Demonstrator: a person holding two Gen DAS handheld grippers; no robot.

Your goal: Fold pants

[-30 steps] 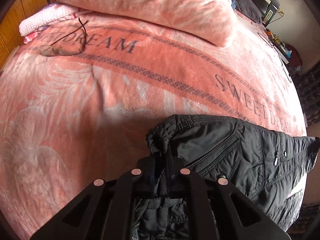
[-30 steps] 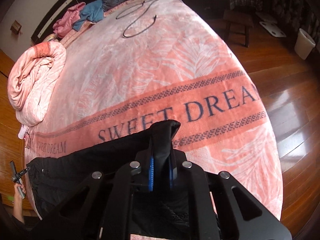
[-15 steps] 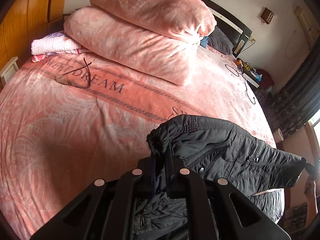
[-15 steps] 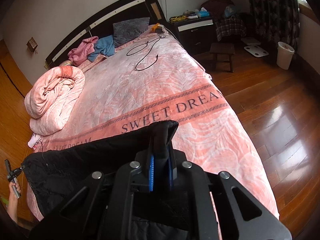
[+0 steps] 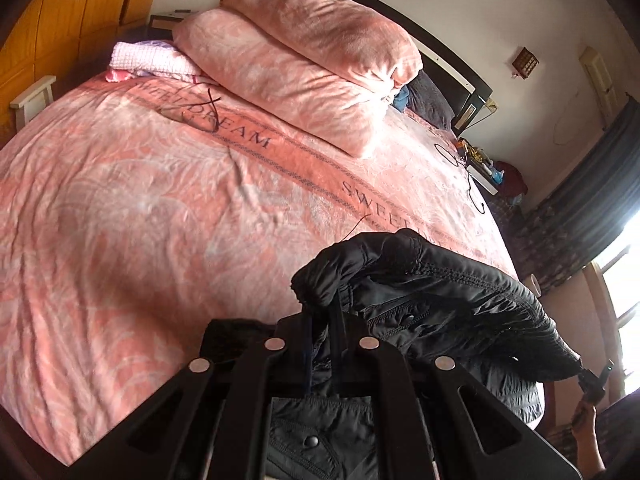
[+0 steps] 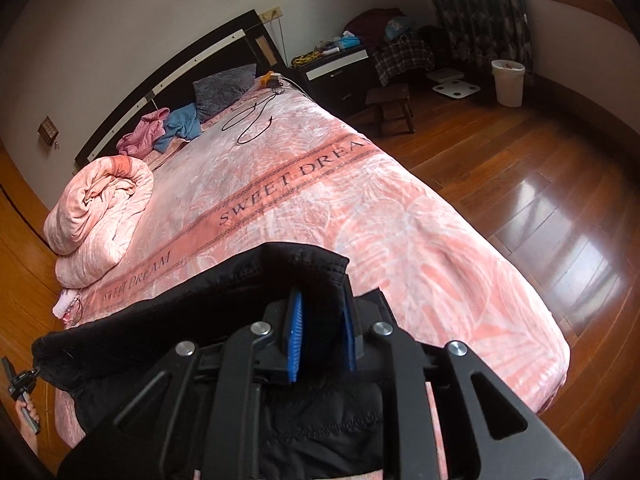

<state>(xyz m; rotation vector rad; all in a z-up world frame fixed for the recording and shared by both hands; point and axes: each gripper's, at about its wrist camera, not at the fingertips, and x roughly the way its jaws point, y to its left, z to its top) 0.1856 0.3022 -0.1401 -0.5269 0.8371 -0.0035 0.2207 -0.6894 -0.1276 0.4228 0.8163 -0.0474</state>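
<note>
Black padded pants (image 5: 440,300) hang stretched between my two grippers above the near edge of the pink bed (image 5: 140,240). My left gripper (image 5: 322,308) is shut on a bunched corner of the waistband. In the right wrist view the pants (image 6: 160,320) spread to the left as a dark sheet. My right gripper (image 6: 320,308) has its jaws opening; the other corner of the fabric still lies between the blue pads (image 6: 294,336), and the left pad's face shows bare. Each view shows a hand with the other gripper at its edge.
A folded pink duvet (image 5: 300,60) lies at the far side of the bed, with glasses (image 5: 192,116) beside it. A black cable (image 6: 252,124) and clothes (image 6: 160,132) lie near the headboard. Wooden floor (image 6: 520,200), a stool (image 6: 390,104) and a bin (image 6: 508,82) are to the right.
Both grippers have lifted and drawn back from the bed with the pants, so more of the room shows. The right gripper's pads have spread apart around the fabric.
</note>
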